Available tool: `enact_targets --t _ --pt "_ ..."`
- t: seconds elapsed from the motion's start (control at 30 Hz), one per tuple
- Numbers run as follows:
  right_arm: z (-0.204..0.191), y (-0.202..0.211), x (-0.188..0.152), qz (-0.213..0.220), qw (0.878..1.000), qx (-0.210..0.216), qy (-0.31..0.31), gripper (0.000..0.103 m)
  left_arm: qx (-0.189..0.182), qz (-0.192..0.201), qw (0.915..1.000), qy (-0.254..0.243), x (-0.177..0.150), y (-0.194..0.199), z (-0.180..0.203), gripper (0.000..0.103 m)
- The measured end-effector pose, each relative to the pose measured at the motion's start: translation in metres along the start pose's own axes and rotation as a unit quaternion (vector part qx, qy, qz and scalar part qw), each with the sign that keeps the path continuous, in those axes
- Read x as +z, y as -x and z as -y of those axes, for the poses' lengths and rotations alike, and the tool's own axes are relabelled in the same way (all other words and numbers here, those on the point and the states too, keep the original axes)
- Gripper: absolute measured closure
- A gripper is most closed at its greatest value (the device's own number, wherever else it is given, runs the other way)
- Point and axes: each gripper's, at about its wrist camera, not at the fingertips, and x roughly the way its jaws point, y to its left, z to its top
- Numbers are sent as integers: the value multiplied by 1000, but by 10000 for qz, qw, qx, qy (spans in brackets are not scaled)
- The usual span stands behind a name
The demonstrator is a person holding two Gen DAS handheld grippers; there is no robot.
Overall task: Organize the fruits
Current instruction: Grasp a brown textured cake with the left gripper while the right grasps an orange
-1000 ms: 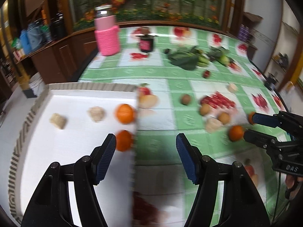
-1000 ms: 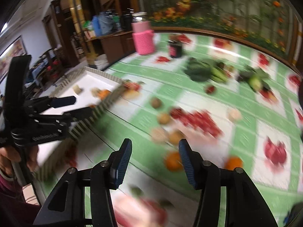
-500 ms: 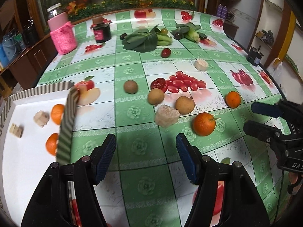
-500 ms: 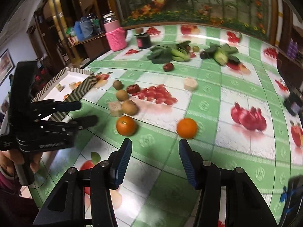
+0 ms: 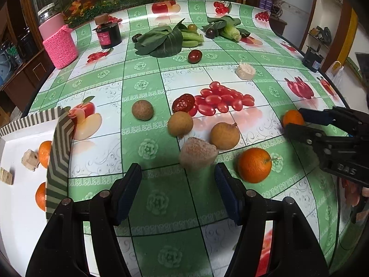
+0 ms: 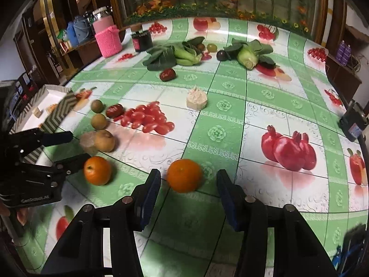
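Both views have swung off the white tray (image 5: pixel 20 207) onto the desk (image 5: pixel 143 147). Right hand-held gripper (image 6: pixel 188 196) is closing around the orange (image 6: pixel 184 178) at 12 o'clock, pads not touching; left hand-held gripper (image 5: pixel 177 189) spread, empty. Count: two oranges on desk, two in tray, three brown round fruits.

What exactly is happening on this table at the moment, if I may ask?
A person holding a tool in each hand is sorting fruit into a white tray, where two oranges already lie. The right tool is closing around an orange on the tablecloth, not yet gripping it. The left tool hovers open just short of a pinkish lump, with another orange beside it.
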Motion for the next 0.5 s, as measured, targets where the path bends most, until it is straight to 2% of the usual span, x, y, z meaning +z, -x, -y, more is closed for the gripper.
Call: enact_targets --t 0.03,0.07,0.13,0.17,0.5 --pt "0 -2 0 -21 10000 -7 1 69 -23 5 10000 -24 1 0 1 39" --pt "0 -2 0 65 10000 -63 42 72 -54 12 10000 -39 1 -1 2 40" --pt "1 -2 0 53 10000 -11 1 72 -130 62 9999 -2 3 -1 2 55" --pt "1 -1 0 56 10000 24 -15 72 -111 87 9999 -20 4 0 2 74" --pt "-9 23 -6 230 9995 229 -14 72 -60 205 9997 88 -3 16 -6 74"
